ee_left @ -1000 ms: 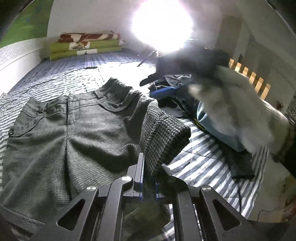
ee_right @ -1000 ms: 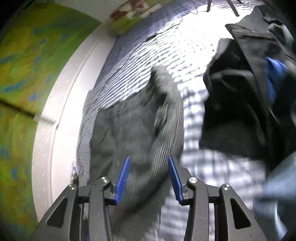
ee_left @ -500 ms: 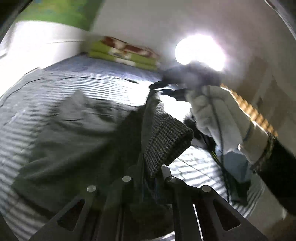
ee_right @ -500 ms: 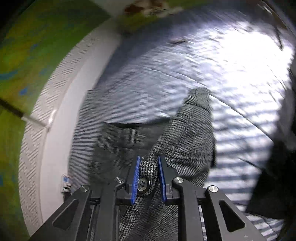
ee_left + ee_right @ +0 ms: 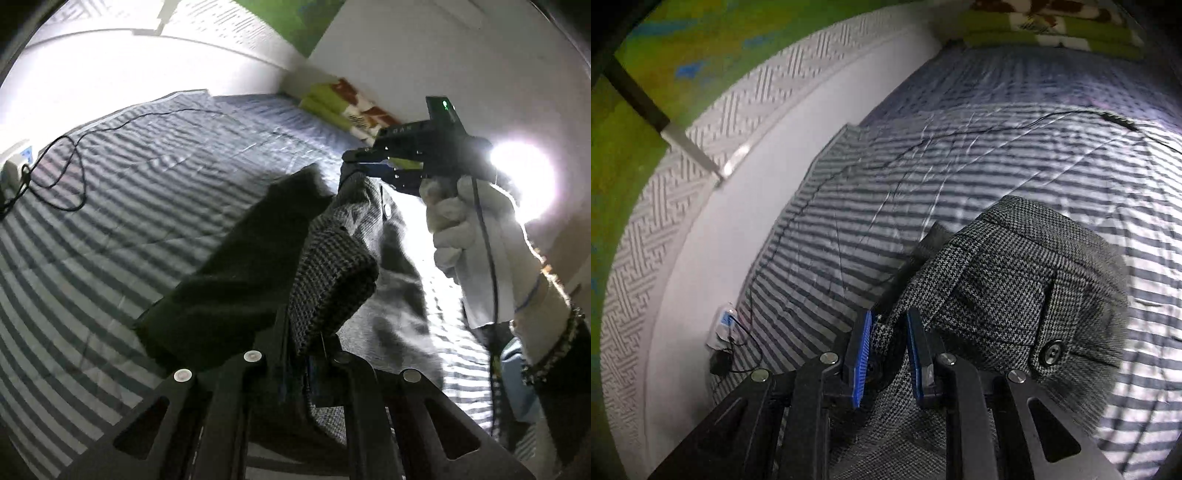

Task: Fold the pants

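Observation:
The grey checked pants (image 5: 332, 273) hang lifted above the striped bed (image 5: 110, 221), stretched between both grippers. My left gripper (image 5: 299, 343) is shut on one bunched edge of the fabric. In the left wrist view my right gripper (image 5: 354, 166), held by a gloved hand (image 5: 476, 236), pinches the far end of the waistband. The right wrist view shows my right gripper (image 5: 888, 328) shut on the pants (image 5: 1015, 284) at the waistband, with a black button (image 5: 1050, 353) on a back pocket to the right.
A black cable (image 5: 74, 173) runs across the bed to a white power strip (image 5: 724, 325) by the wall. Folded green and patterned bedding (image 5: 343, 107) lies at the head of the bed. A bright lamp (image 5: 521, 181) glares at the right.
My right gripper closed on the waistband. Both grippers then lifted the pants off the bed and swung them toward the wall side; the clothes pile has left view.

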`<state>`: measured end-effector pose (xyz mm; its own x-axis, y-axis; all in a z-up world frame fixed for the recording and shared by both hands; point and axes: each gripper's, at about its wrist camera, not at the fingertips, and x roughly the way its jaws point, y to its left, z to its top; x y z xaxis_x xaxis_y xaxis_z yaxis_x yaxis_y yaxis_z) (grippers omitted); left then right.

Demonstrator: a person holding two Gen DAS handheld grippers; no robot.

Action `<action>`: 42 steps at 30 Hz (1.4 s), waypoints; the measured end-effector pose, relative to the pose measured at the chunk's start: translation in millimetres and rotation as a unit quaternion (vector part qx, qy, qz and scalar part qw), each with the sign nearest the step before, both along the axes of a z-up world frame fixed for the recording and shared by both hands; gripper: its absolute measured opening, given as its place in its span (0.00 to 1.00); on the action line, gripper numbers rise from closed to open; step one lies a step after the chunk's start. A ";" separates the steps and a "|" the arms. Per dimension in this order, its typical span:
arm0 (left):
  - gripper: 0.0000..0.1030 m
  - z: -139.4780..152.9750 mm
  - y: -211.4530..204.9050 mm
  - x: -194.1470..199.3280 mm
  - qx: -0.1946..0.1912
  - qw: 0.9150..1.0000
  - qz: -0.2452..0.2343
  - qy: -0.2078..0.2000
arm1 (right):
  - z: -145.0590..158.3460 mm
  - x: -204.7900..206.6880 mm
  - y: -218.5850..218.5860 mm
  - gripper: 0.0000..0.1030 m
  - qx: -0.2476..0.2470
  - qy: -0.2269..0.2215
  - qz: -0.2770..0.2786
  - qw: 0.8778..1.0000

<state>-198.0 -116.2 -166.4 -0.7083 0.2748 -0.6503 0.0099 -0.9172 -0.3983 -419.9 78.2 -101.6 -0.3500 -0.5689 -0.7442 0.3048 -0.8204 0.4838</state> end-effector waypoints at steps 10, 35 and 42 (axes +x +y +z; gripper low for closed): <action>0.08 -35.8 -9.9 -2.5 -0.007 0.999 0.036 -0.037 | 16.2 14.6 36.2 0.46 -0.080 0.024 0.020 0.996; 0.16 -22.1 -43.1 1.7 -0.049 0.993 0.099 -0.049 | -78.1 73.3 174.7 0.47 -0.014 -0.053 -0.066 0.996; 0.48 21.0 -33.9 -9.2 -0.114 0.990 0.075 -0.019 | -91.6 68.5 167.9 0.46 -0.048 -0.066 -0.068 0.994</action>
<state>-207.2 -150.1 -145.4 -0.7033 0.0117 -0.7107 0.1632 -0.9705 -0.1775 -351.4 246.0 -193.2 -0.3324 -0.5926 -0.7337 0.1226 -0.7985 0.5894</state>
